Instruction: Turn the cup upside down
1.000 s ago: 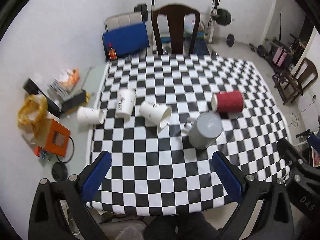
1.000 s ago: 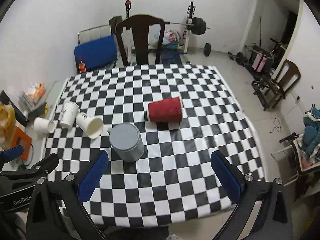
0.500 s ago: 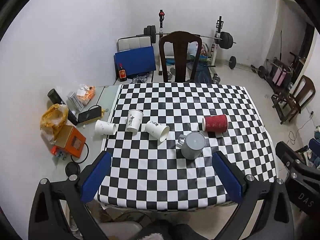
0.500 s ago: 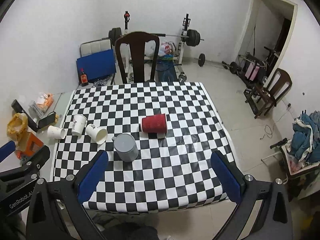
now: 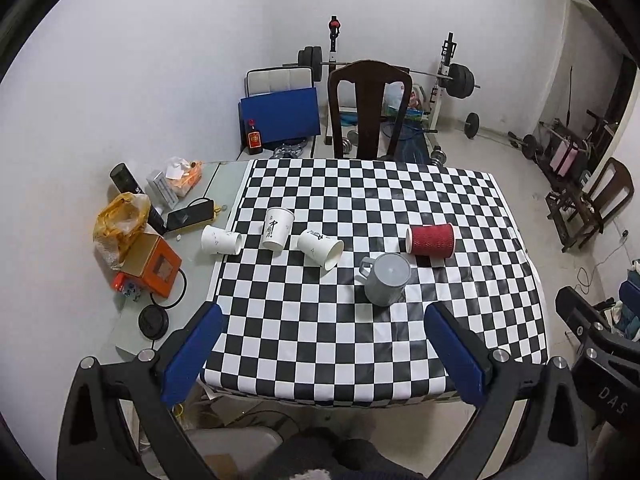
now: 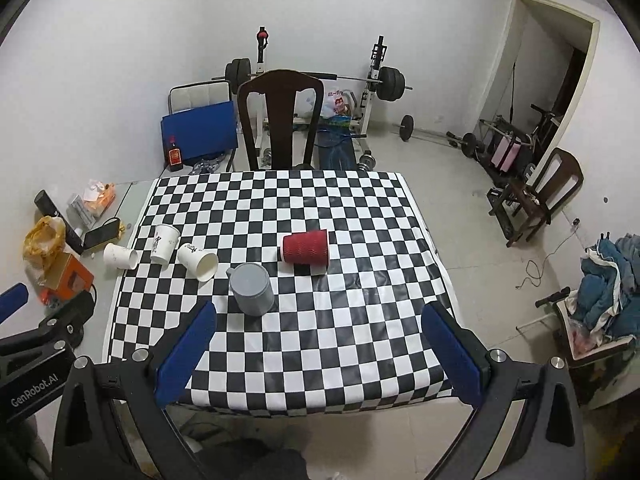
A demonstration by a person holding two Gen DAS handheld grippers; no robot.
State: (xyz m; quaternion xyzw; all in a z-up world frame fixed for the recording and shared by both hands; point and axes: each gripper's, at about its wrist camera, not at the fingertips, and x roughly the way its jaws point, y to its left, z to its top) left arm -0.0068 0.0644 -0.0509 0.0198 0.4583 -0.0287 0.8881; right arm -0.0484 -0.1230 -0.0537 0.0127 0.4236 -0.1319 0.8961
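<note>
**Both grippers held high above the table, no cup in hand**

You hold the left gripper [image 5: 324, 344] and the right gripper [image 6: 320, 340] well above the checkered table [image 5: 360, 344], each with its blue pads spread wide and nothing between them. The grey mug [image 5: 387, 279] already stands mouth-down near the table's middle, its flat base facing up and its handle to the left in the left wrist view. Just beyond it the red ribbed cup [image 5: 431, 241] lies on its side. To the left, one white paper cup [image 5: 320, 248] lies on its side, another [image 5: 276, 228] stands mouth-down (its wider end rests on the cloth), and a third [image 5: 221, 240] lies on the bare tabletop beside the cloth's edge.

By this layout you appear to be between cups: one flip looks finished, and no approach is under way. The next move calls for choosing a cup lying on its side, lowering an open gripper around its wall, and closing gently, since paper walls will likely crush.
</note>
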